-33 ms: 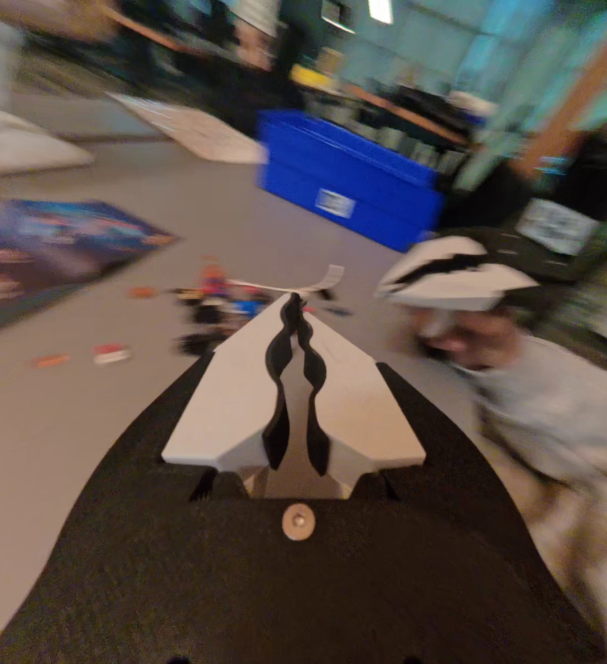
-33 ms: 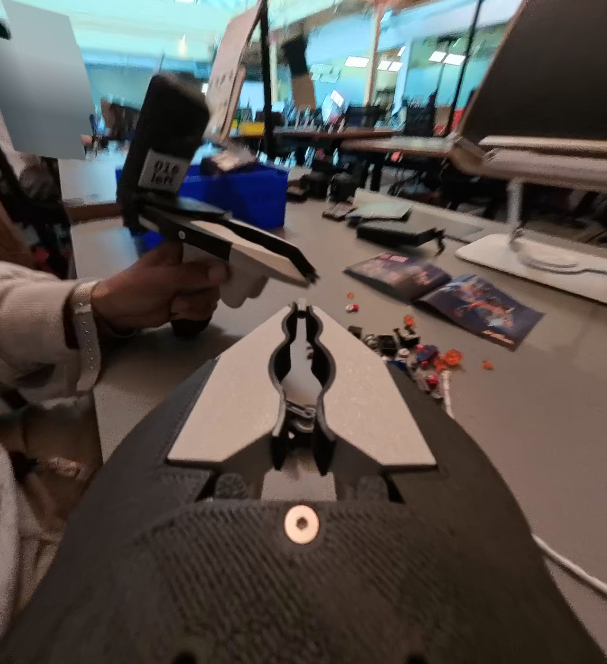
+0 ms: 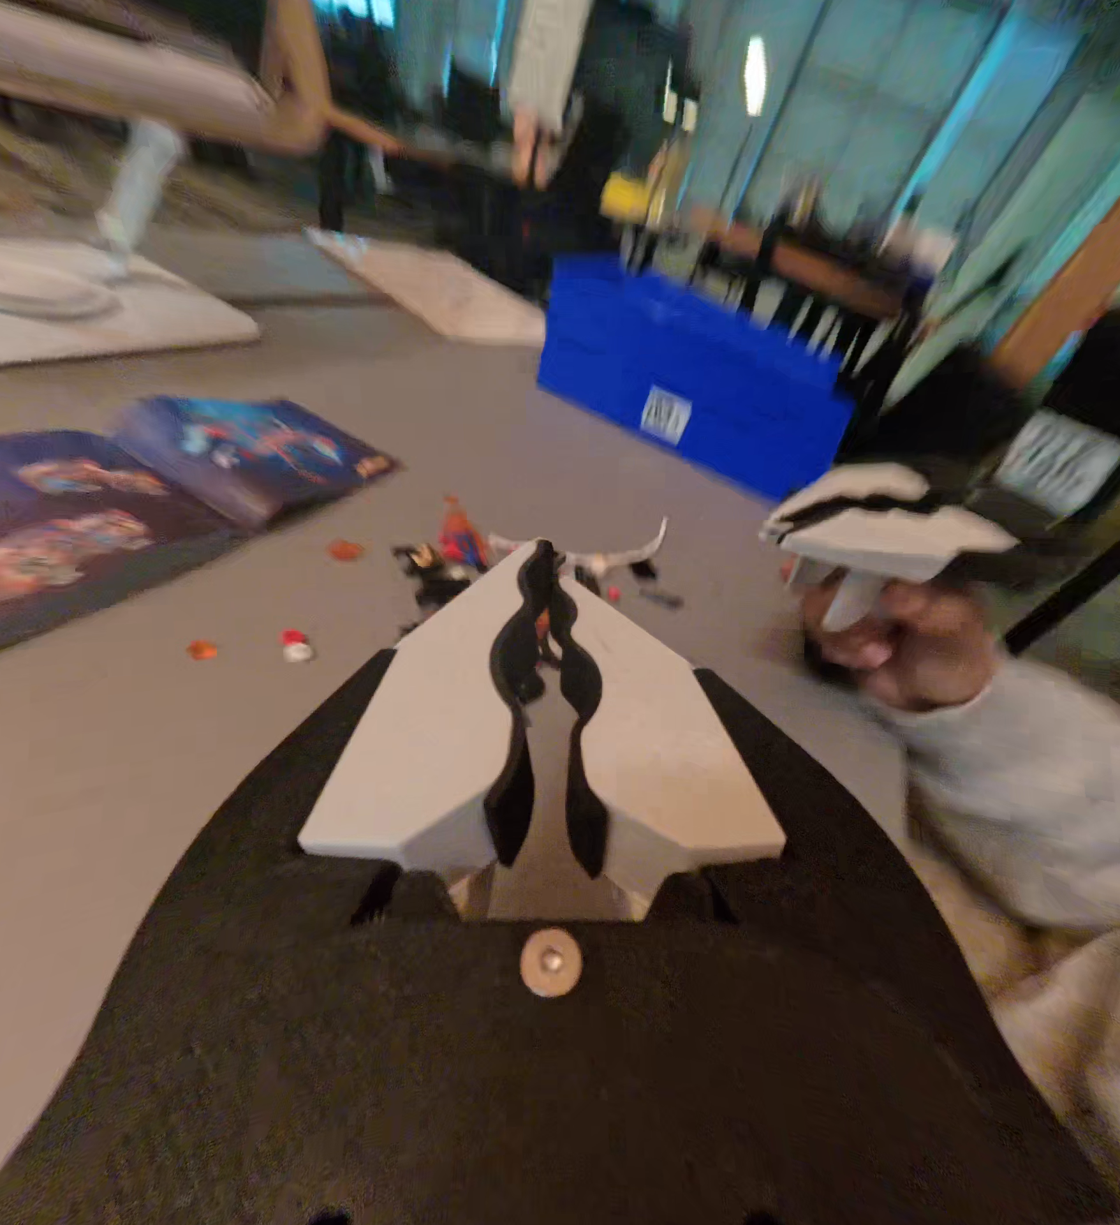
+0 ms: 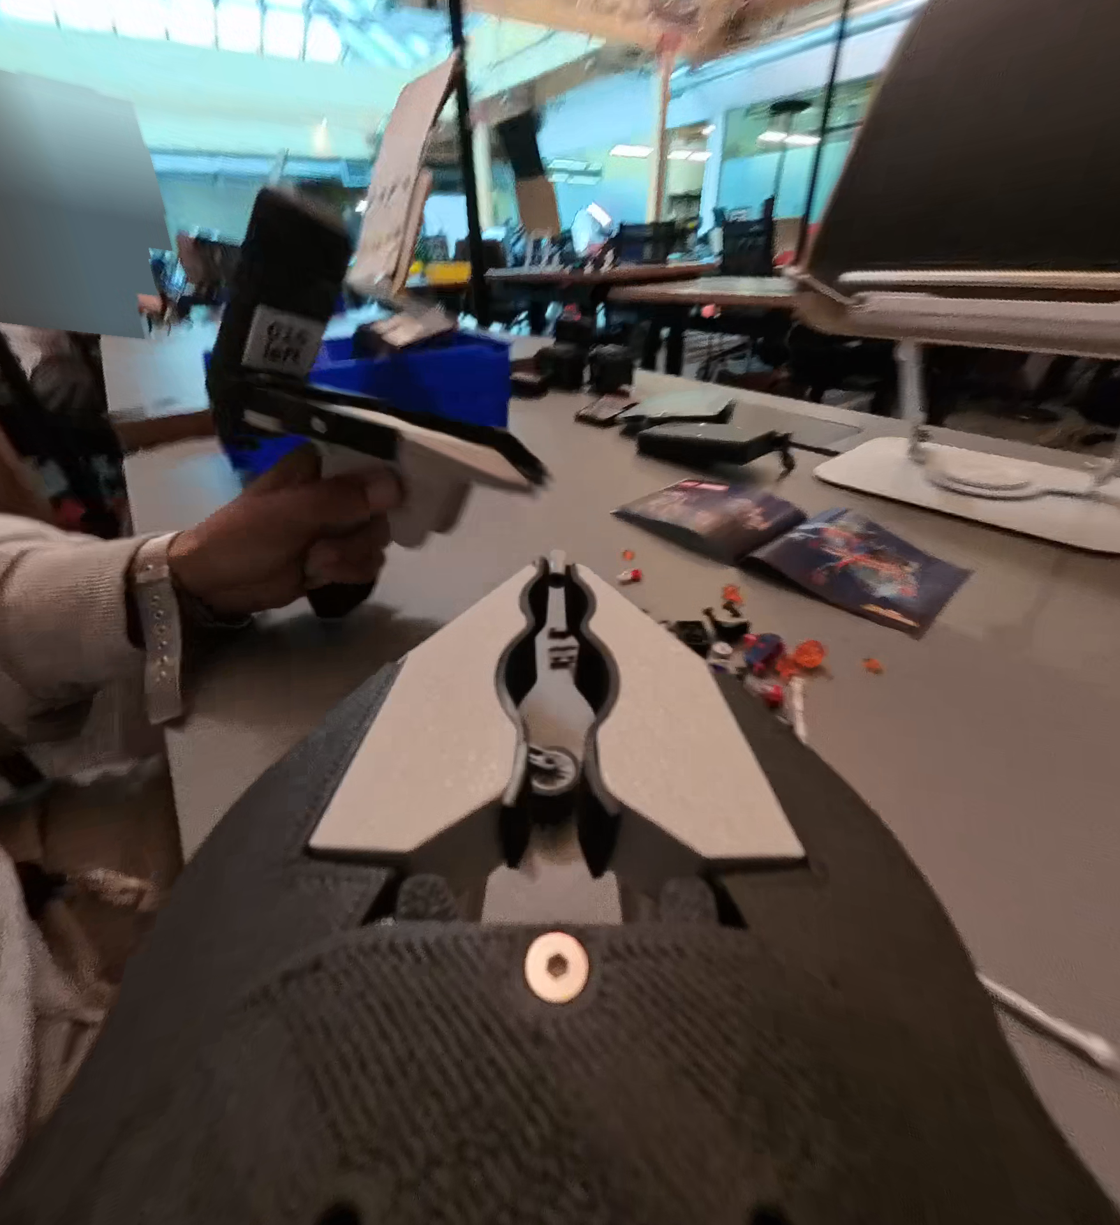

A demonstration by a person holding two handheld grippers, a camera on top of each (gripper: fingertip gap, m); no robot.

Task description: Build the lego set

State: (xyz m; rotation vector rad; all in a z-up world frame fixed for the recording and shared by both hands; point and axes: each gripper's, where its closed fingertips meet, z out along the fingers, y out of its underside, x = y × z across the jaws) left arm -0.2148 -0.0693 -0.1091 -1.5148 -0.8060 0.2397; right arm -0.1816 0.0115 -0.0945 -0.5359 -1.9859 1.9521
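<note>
Left white two-finger gripper: tips together, empty, just near of scattered small coloured toy bricks on grey table. Right white two-finger gripper: tips together, contents unclear.

Lying open on the grey table: a colourful booklet; sitting nearby, scattered small toy pieces; standing farther back, a blue bin.

We saw a grey table. On it lay an open booklet, small scattered toy pieces, a blue bin and a white stand base.
</note>
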